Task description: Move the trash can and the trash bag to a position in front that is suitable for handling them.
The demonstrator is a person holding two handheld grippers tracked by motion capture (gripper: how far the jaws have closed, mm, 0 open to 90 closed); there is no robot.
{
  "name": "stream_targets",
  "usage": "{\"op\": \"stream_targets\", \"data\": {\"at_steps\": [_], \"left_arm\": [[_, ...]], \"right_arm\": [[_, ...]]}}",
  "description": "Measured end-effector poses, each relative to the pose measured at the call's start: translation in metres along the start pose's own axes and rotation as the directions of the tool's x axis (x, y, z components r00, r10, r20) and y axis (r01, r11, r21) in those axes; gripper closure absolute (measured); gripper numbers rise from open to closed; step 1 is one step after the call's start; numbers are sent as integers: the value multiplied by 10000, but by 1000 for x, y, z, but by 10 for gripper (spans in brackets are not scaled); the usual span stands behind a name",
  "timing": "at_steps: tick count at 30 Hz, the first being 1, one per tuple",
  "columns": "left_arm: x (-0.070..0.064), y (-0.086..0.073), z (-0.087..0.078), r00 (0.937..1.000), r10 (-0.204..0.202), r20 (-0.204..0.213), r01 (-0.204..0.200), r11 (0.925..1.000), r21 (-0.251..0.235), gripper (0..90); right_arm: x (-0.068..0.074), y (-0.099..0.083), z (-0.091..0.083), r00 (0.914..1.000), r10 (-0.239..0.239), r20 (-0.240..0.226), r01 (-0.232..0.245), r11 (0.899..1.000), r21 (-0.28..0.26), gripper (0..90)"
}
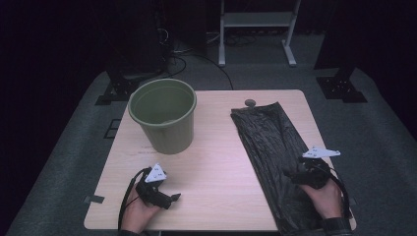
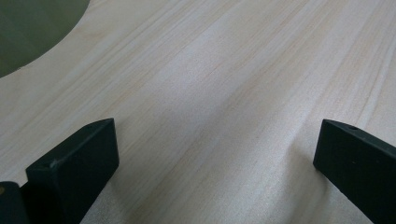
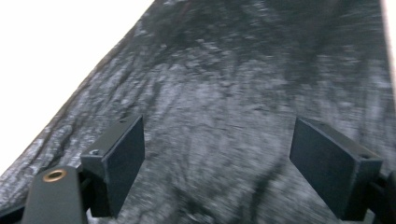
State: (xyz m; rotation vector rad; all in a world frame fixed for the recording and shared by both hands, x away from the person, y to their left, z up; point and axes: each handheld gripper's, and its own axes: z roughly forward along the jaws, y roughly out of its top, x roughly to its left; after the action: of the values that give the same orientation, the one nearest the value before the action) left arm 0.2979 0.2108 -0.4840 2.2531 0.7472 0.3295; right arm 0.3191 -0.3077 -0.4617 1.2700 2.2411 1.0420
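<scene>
A black plastic bag point(image 1: 268, 147) is lying flat along the right side of the wooden table point(image 1: 211, 162), stretching from just beside a small grey disc point(image 1: 250, 103) at the table's far edge down to its near edge. A green bucket point(image 1: 164, 115) is standing upright to the left of the bag, well apart from it, with a strip of bare wood between them.

The right gripper point(image 1: 291, 173) is hovering over the near half of the bag, close to the bag's middle line, the person's right hand point(image 1: 324, 194) wrapping its handle. In the right gripper view, the right gripper point(image 3: 217, 149) is holding its jaws spread wide, and the crinkled bag point(image 3: 233, 93) is spreading beneath and between the fingers point(image 3: 123, 156); whether the tips are touching the plastic cannot be told. Nothing is being pinched.

The left gripper point(image 1: 172, 197) is sitting left of the bag, well apart from it, nearer the bucket's near side. In the left gripper view, the left gripper point(image 2: 215, 149) is also standing released, its fingers point(image 2: 79, 163) framing bare table point(image 2: 210, 84), with the bucket's wall point(image 2: 32, 28) showing at the upper left corner.
</scene>
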Motion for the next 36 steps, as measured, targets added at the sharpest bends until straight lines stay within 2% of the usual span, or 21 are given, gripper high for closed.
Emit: {"op": "stream_targets", "data": {"at_steps": [1, 3, 8, 9, 11, 13, 23, 36], "left_arm": [[0, 0, 0, 10000, 0, 0, 0, 10000, 0, 0], [0, 0, 0, 10000, 0, 2, 0, 10000, -3, 0], [0, 0, 0, 10000, -20, -7, 20, 10000, 1, 0], [0, 0, 0, 10000, -51, -29, 51, 10000, 3, 0], [0, 0, -1, 9998, -165, -148, 165, 9999, -1, 0], [3, -1, -2, 9976, -699, 5, 699, 9973, -219, 0], [4, 5, -13, 9976, -665, -212, 660, 9975, -245, 0], [11, 29, -41, 9965, -745, -375, 722, 9955, -612, 0]], "right_arm": [[0, 0, 0, 10000, 0, 0, 0, 10000, 0, 165], [2, -1, 8, 9994, 14, -349, -17, 10000, -75, 119], [3, -4, 16, 9998, -8, -203, 9, 10000, 64, 98], [4, -6, 20, 9999, -143, -11, 143, 9995, 266, 98], [5, -6, 21, 9997, -227, 51, 225, 9993, 310, 98], [5, -9, 26, 9993, -359, 128, 352, 9983, 469, 98], [4, -12, 25, 9994, -331, 140, 326, 9990, 302, 98], [4, -12, 25, 9994, -308, 154, 304, 9991, 290, 99]]}}
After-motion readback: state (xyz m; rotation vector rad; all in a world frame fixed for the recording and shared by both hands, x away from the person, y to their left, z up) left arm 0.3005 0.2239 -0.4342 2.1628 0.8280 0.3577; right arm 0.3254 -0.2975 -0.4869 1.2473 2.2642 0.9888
